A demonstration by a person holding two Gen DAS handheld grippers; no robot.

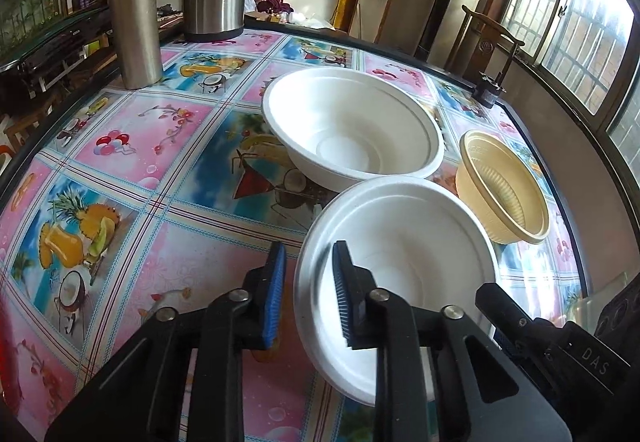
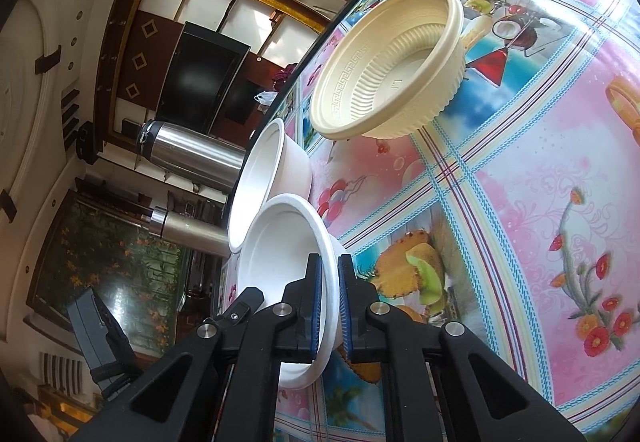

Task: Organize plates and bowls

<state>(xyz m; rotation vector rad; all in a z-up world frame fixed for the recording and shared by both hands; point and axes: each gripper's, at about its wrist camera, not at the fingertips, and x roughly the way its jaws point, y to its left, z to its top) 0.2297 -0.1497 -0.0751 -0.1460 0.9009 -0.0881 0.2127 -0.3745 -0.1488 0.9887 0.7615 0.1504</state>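
on the patterned tablecloth [image 1: 168, 145], the right gripper [image 2: 329, 306] clamps the near white bowl [image 1: 400, 242] rim; the left gripper [image 1: 310, 294] straddles its opposite rim, jaws apart, with the large white bowl [image 1: 352, 121] and beige bowl [image 1: 500, 185] just beyond.

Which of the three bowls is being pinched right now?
The nearer, smaller white foam bowl, its rim clamped by the right gripper; the others stand free.

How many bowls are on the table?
3: a small white bowl held in the right gripper, a large white bowl behind it, and a beige bowl by the table edge.
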